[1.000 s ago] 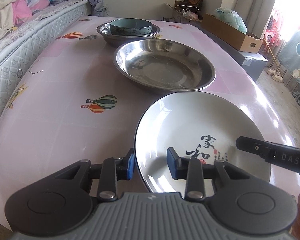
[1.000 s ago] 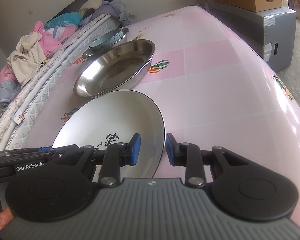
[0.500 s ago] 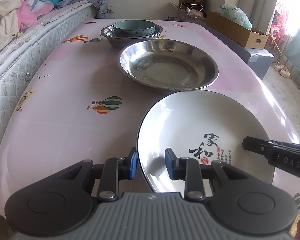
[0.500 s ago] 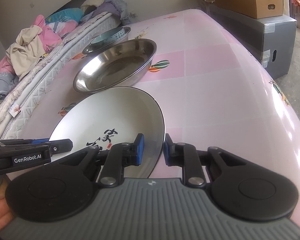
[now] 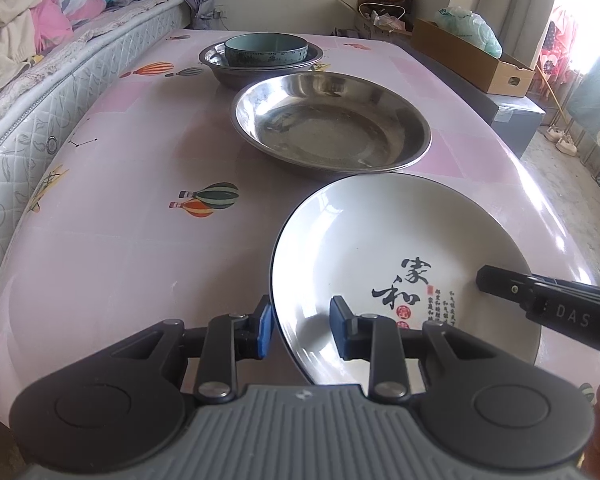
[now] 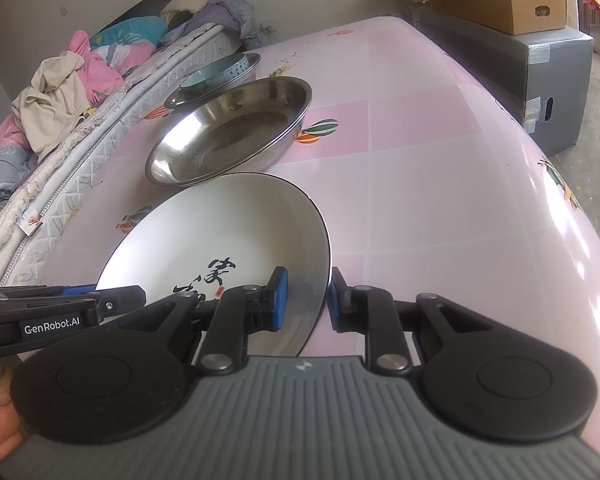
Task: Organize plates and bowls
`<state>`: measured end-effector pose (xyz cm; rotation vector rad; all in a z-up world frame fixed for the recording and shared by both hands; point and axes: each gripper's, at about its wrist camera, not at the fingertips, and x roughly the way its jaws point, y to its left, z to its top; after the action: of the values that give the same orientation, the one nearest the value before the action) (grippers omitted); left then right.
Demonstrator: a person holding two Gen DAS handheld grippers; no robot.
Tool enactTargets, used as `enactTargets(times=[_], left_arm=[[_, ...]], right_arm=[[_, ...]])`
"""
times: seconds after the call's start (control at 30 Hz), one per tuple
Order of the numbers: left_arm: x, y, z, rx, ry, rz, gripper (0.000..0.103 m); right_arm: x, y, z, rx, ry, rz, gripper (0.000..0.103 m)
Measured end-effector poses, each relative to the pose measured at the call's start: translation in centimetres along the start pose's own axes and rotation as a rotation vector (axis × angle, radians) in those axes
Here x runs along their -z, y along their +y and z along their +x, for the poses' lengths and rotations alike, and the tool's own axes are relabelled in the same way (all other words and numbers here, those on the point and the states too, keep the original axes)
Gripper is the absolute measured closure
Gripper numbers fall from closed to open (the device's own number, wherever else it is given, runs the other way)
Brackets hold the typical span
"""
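A white plate [image 5: 380, 232] with black characters sits at the near end of the pink table [image 5: 100, 240]. My left gripper [image 5: 301, 330] is shut on its near left rim, one pad outside and one on the inner wall. My right gripper [image 6: 305, 300] is shut on the plate's [image 6: 220, 224] right rim in the same way. Each gripper's finger shows in the other's view. Just beyond lies a wide steel plate [image 5: 332, 128], its near edge slightly overlapped by the white plate. Farther back, a teal bowl [image 5: 266, 48] sits inside a steel bowl [image 5: 260, 70].
A mattress [image 5: 40, 112] piled with clothes runs along the table's left side. To the right, a cardboard box [image 5: 472, 60] rests on a grey cabinet [image 6: 540, 64]. The table's right edge drops to the floor.
Both grippers' jaws have narrowed onto the white plate's rim. The plate's far edge now slightly overlaps the steel plate. The hands have hardly moved.
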<state>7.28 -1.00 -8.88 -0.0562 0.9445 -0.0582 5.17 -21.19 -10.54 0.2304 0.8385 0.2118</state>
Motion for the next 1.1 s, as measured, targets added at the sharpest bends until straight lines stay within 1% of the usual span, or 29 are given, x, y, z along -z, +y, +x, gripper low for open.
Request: enactTargets(times=[0.2, 0.3, 0.43, 0.63, 0.8, 0.9, 1.1], left_arm=[[0.89, -0.62, -0.40, 0.020, -0.002, 0.022, 0.071], [0.85, -0.37, -0.30, 0.036, -0.002, 0.012, 0.070], [0.64, -0.29, 0.01, 0.046, -0.002, 0.017, 0.065], [0.24, 0.10, 0.49, 0.079, 0.007, -0.016, 0.062], [0.49, 0.19, 0.22, 0.096, 0.019, -0.027, 0.063], [0.78, 0.12, -0.03, 0.103, 0.024, -0.017, 0.063], [0.54, 0.12, 0.19, 0.097, 0.018, -0.008, 0.062]], right_arm=[[0.04, -0.15, -0.10, 0.010, -0.003, 0.001, 0.083], [0.20, -0.06, -0.31, 0.012, 0.000, -0.009, 0.083], [0.51, -0.10, -0.58, 0.010, -0.001, -0.023, 0.083], [0.68, -0.24, -0.48, 0.005, -0.011, -0.008, 0.082], [0.69, -0.34, -0.57, 0.000, -0.005, -0.003, 0.082], [0.82, -0.45, -0.77, -0.003, -0.001, -0.006, 0.082], [0.74, -0.62, -0.66, -0.007, -0.005, -0.003, 0.082]])
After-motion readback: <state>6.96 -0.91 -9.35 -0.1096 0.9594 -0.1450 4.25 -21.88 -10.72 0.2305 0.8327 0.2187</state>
